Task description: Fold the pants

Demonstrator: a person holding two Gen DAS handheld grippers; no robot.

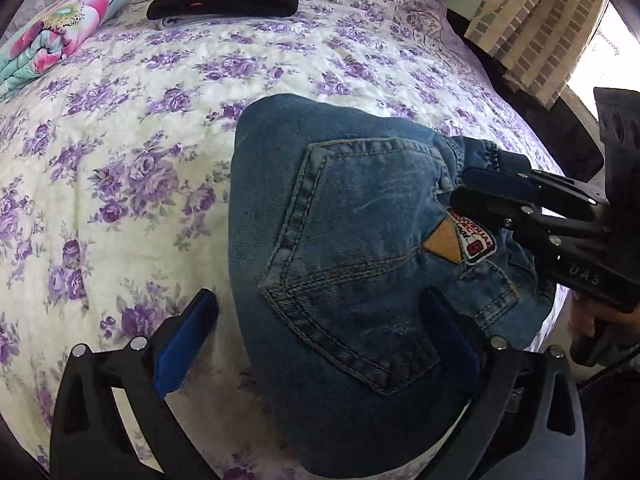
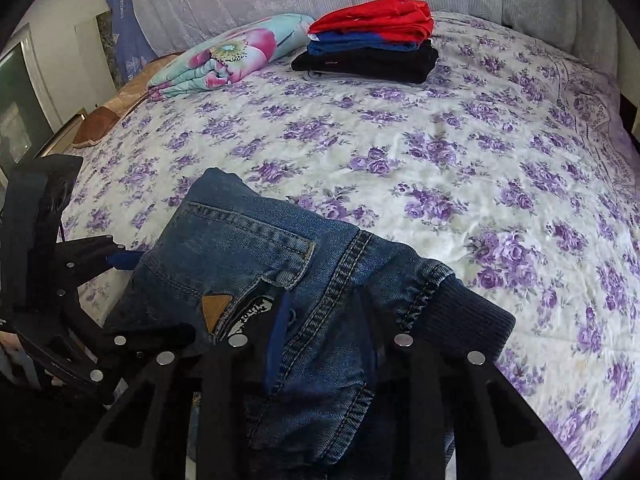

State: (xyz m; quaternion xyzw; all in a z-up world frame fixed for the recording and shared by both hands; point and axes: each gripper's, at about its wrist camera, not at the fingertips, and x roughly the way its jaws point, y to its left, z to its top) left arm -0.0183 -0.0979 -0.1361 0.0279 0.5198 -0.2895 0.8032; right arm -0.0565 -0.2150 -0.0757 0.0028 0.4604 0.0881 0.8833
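Observation:
Folded blue jeans [image 1: 352, 248] lie near the front edge of the bed, back pocket and brand patch facing up. My left gripper [image 1: 320, 340] stands wide open astride the near end of the jeans; one blue-padded finger [image 1: 188, 344] rests over the bedspread and the other lies against the denim. My right gripper [image 1: 476, 194] comes in from the right and is shut on the jeans' waistband beside the pocket corner. In the right wrist view the jeans [image 2: 240, 248] bunch up between the right gripper's [image 2: 324, 328] fingers, with the dark ribbed cuff [image 2: 468, 312] beside them.
The purple-flowered bedspread [image 1: 120, 152] covers the whole bed. A stack of folded red, blue and black clothes [image 2: 368, 44] sits at the far side, next to a folded floral quilt [image 2: 228, 56]. A checked curtain [image 1: 532, 28] hangs beyond the bed's right edge.

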